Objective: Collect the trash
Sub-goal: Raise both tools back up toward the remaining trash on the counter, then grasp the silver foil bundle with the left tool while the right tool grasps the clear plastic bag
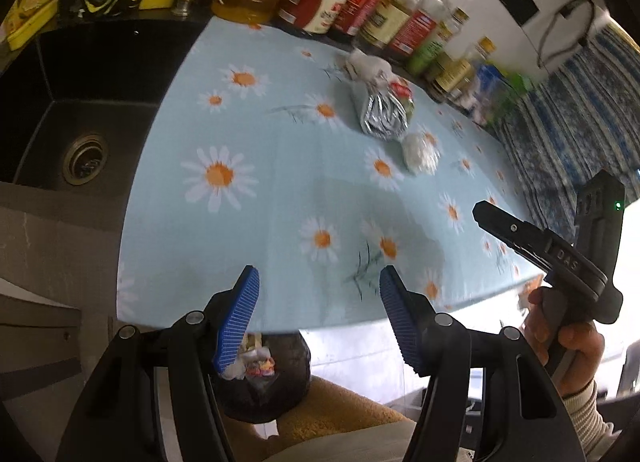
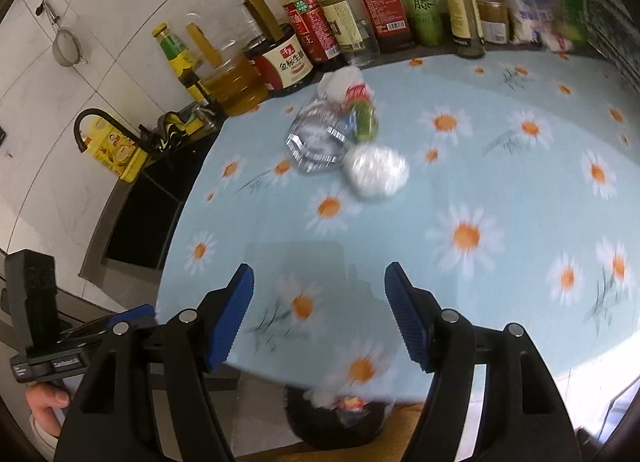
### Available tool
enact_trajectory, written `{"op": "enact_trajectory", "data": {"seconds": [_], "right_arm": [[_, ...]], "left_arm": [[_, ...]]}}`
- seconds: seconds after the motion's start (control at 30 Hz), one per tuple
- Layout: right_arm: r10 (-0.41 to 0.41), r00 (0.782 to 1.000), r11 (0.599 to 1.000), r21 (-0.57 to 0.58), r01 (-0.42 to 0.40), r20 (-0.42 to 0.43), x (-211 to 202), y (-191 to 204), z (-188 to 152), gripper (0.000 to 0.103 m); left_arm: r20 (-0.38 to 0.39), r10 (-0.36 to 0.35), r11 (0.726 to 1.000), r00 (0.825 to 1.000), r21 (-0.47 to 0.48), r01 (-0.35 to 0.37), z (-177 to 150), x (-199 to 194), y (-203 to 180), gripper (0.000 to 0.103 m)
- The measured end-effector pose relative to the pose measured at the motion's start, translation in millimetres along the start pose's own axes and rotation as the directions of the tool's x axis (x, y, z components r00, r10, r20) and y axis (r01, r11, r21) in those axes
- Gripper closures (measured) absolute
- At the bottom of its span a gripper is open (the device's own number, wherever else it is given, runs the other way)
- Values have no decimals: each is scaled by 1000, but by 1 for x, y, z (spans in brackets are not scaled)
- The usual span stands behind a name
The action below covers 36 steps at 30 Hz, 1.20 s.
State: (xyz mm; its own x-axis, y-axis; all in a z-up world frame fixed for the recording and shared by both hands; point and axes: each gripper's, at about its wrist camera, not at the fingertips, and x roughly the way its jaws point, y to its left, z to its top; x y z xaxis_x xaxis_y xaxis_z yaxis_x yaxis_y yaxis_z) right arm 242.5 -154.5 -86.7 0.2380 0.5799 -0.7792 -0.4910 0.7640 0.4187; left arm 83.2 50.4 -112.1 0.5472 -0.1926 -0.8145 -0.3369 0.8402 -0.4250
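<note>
Evidently, from the left wrist view, the left hand-held gripper [image 1: 319, 314] was spread and empty over the table's [image 1: 280, 197] near edge, the foil wrapper [image 1: 383, 111] and white paper wad [image 1: 420, 151] lying far off to its right. From the right wrist, the right hand-held gripper [image 2: 319, 316] gaped too; the wad [image 2: 376, 170] looked light and crushable, best pinched across its middle.

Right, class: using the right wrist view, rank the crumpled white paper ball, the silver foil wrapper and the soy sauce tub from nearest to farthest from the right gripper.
1. White paper ball, mid-cloth, ahead of the right gripper.
2. Silver foil wrapper, just behind, slightly left.
3. Soy sauce tub, in the back bottle row.
</note>
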Motion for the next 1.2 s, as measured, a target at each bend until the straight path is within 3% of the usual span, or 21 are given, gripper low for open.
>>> {"op": "enact_trajectory", "data": {"seconds": [0.23,0.53,0.77,0.83,0.97,1.2], "right_arm": [[30,999,997,-63,-33,-38,30,-19,43,35],[31,993,988,-144,-48,-114,73,-46,79,35],[57,985,972,-215,-93,-166,95,-46,85,35],[53,985,968,-232,-92,-166,97,-46,84,45],[72,984,959,-260,-114,-165,98,-50,83,48],[155,977,966,-183,-181,-148,78,-65,89,49]], "left_arm": [[39,73,995,997,-68,-71,29,9,-16,43],[22,149,983,989,-108,-146,52,36,-45,42],[9,189,974,982,-129,-186,64,52,-59,42],[7,195,972,981,-132,-192,67,57,-63,42],[-2,202,971,979,-129,-201,73,66,-70,42],[-22,191,978,981,-87,-192,86,84,-87,42]]}}
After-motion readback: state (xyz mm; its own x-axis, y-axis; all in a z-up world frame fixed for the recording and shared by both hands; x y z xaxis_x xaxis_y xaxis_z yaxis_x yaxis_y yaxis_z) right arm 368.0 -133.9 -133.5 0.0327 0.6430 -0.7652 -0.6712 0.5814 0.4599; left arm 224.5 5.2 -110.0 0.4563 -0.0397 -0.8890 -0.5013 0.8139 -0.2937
